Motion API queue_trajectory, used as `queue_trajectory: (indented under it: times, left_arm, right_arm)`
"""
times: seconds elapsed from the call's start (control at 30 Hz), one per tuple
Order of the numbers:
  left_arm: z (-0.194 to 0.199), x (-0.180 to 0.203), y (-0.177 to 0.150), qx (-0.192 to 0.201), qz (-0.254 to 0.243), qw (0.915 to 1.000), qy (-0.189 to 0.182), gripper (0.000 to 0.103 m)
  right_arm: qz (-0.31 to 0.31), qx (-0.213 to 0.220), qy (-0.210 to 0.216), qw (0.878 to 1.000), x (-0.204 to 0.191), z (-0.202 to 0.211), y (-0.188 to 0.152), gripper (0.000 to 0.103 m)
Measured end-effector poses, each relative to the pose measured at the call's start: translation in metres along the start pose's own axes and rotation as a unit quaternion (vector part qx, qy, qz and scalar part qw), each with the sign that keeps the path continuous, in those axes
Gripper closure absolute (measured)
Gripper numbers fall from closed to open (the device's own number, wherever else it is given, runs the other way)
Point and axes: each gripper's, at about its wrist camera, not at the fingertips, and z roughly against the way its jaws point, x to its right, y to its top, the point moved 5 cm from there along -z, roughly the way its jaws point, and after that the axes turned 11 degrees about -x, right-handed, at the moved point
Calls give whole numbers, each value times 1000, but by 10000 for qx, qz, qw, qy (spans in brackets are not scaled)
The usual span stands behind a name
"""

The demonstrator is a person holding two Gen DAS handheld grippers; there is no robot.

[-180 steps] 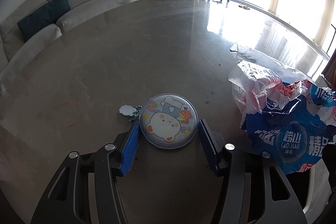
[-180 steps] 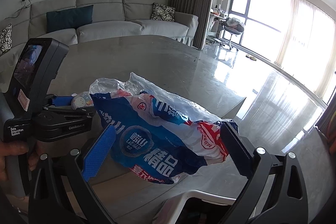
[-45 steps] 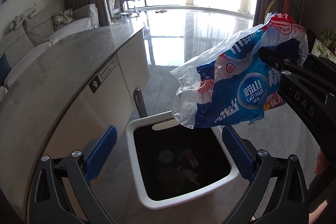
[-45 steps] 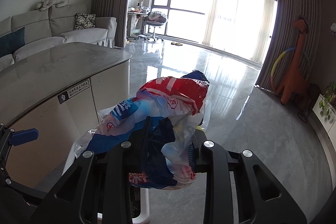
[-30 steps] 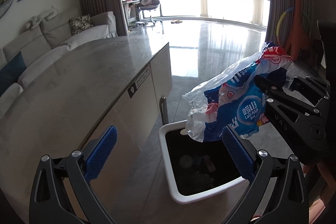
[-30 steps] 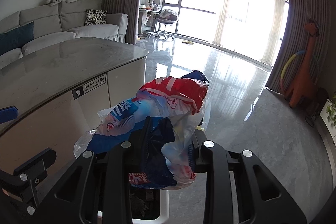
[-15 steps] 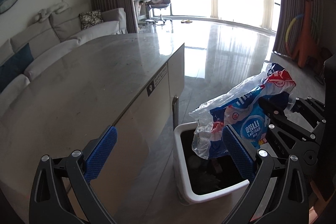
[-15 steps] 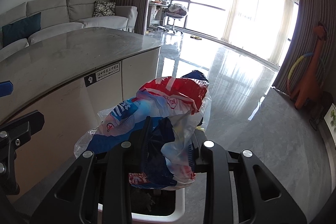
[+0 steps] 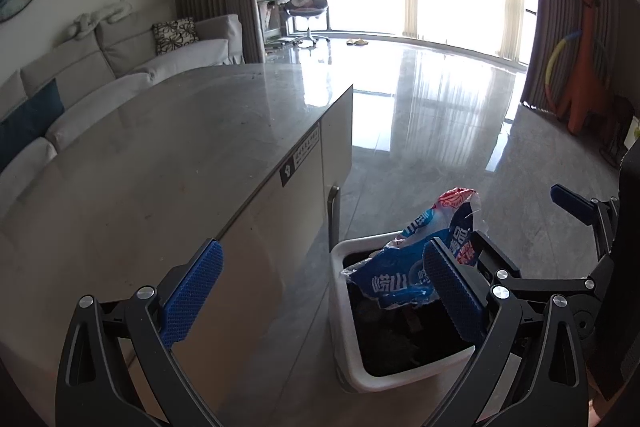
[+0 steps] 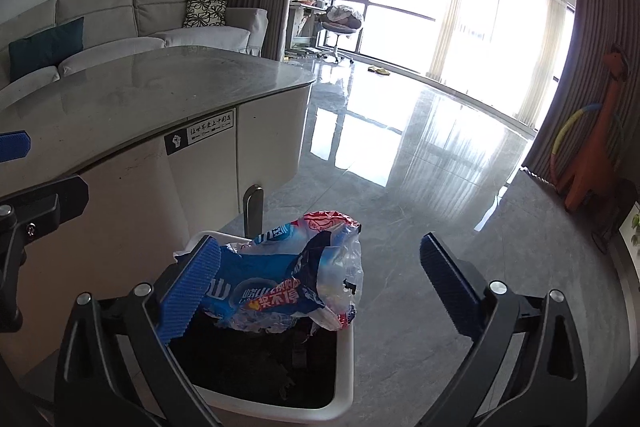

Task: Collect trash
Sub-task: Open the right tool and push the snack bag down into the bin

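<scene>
A crumpled blue, red and clear plastic wrapper (image 10: 288,279) lies free across the top of the white trash bin (image 10: 344,387), sinking into its dark inside. It also shows in the left wrist view (image 9: 416,259), in the bin (image 9: 340,311). My right gripper (image 10: 316,287) is open just above the bin, its left pad (image 10: 192,287) beside the wrapper. My left gripper (image 9: 320,299) is open and empty, over the table edge next to the bin. The right gripper's frame (image 9: 576,247) shows at the right of the left wrist view.
The grey marble table (image 9: 160,155) stands left of the bin, with a labelled side panel (image 10: 200,135). A metal post (image 10: 253,205) stands behind the bin. A sofa (image 10: 120,27) is beyond the table. Glossy floor (image 10: 420,167) stretches right toward an orange giraffe toy (image 10: 600,131).
My right gripper has opened and let go of the wrapper, which has dropped onto the bin's mouth. The left gripper has drawn back a little, still open.
</scene>
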Motion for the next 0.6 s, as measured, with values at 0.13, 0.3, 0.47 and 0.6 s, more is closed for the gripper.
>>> queue_trajectory:
  times: [0.13, 0.3, 0.47, 0.6]
  left_arm:
    - [0, -2, 0, 6, 2, 10000, 20, 3]
    - [-1, -6, 2, 11, 33, 10000, 22, 3]
    - [-3, -6, 3, 12, 43, 10000, 4, 3]
    - [-4, -5, 4, 22, 39, 10000, 6, 3]
  right_arm:
    - [-16, 75, -13, 10000, 1, 2, 2, 3]
    - [-11, 173, -22, 9998, -3, 5, 6, 3]
    - [20, 169, -142, 9998, -3, 3, 6, 3]
    - [6, 86, -229, 9997, -3, -8, 4, 3]
